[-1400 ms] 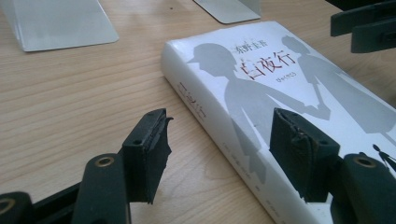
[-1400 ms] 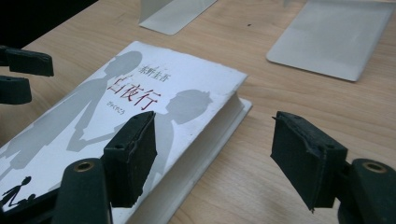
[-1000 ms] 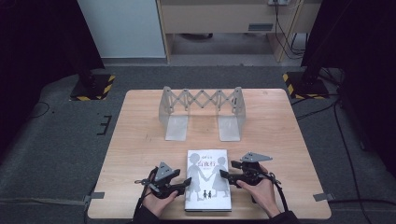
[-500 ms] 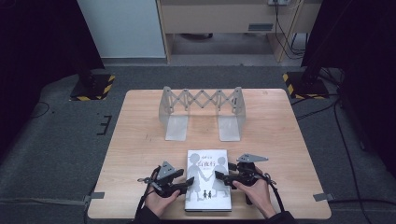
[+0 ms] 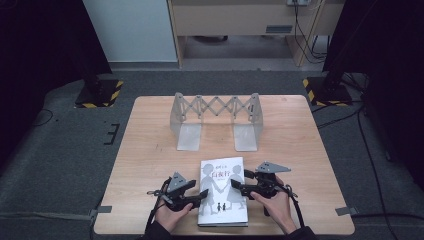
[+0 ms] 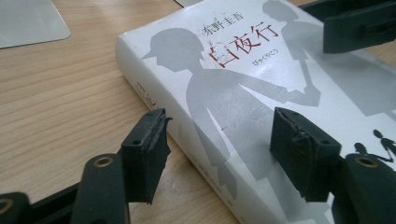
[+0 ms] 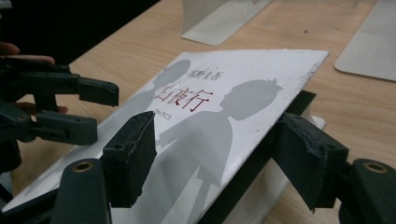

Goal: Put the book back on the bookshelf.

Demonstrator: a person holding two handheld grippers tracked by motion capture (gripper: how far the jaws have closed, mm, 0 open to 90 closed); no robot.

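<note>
A: Lying flat at the near edge of the light wooden table (image 5: 150, 150) is the thick white paperback book with grey silhouette figures and red title characters (image 5: 222, 190), cover up, spine toward the left hand.

B: Left gripper (image 5: 192, 196) status?

A: Its jaws straddle the spine edge, one pad (image 6: 147, 149) over the bare wood beside the spine, the other above the cover. They have just been opening; neither pad presses on the book.

B: Right gripper (image 5: 239, 184)?

A: Positioned at the opposite long edge. The front cover is lifted off the page block there, tilted up. One jaw stands above the cover, the other (image 7: 308, 158) at the raised edge. Whether the pads clamp the cover cannot be told.

B: Other items?

A: A grey metal expanding scissor-lattice bookend rack (image 5: 215, 120) stands well beyond the book, near the table's middle.
</note>
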